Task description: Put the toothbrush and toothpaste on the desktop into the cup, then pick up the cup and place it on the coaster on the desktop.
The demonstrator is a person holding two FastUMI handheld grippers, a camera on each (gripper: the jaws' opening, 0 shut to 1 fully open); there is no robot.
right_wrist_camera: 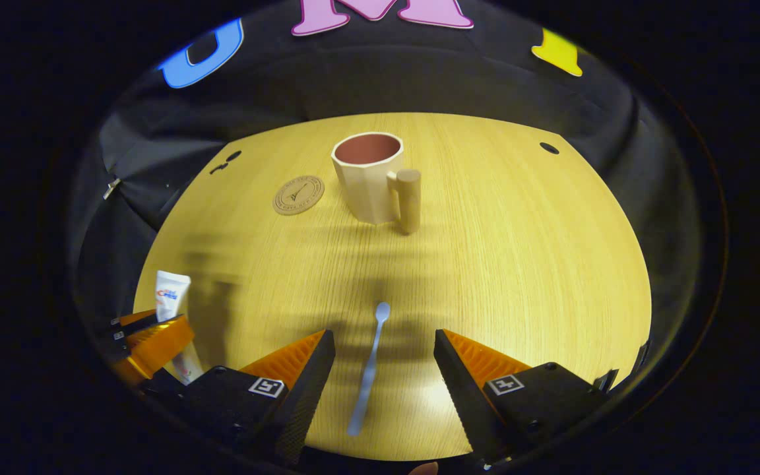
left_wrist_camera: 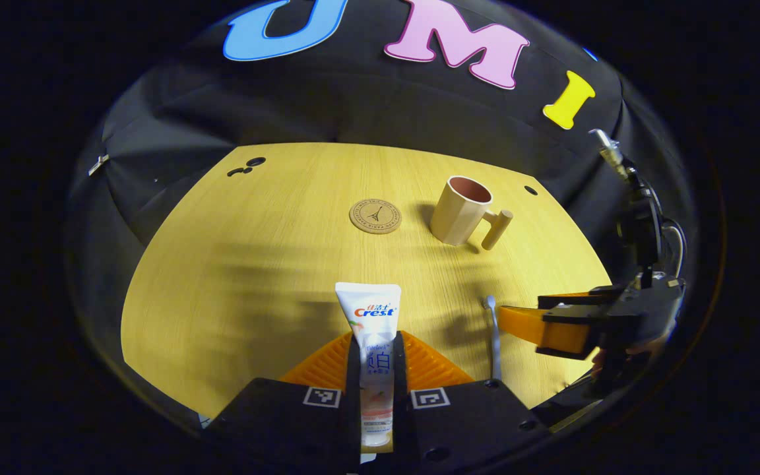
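A white toothpaste tube (left_wrist_camera: 373, 330) stands between the fingers of my left gripper (left_wrist_camera: 376, 349), which is shut on it just above the desk. The same toothpaste tube (right_wrist_camera: 172, 297) and left gripper (right_wrist_camera: 149, 346) show at the lower left of the right gripper view. A pale toothbrush (right_wrist_camera: 368, 369) lies flat on the wooden desk, between the spread fingers of my right gripper (right_wrist_camera: 383, 359), which is open around it. From the left gripper view the toothbrush (left_wrist_camera: 493, 333) lies beside the right gripper (left_wrist_camera: 551, 323). The beige cup (right_wrist_camera: 370, 175) with its peg handle stands upright at the back, right of the round coaster (right_wrist_camera: 298, 194).
The yellow wooden desk (right_wrist_camera: 518, 251) has small holes near its far corners (right_wrist_camera: 549, 148). Black cloth walls close in the back and sides. In the left gripper view the coaster (left_wrist_camera: 375, 216) and cup (left_wrist_camera: 462, 210) sit side by side at the far middle.
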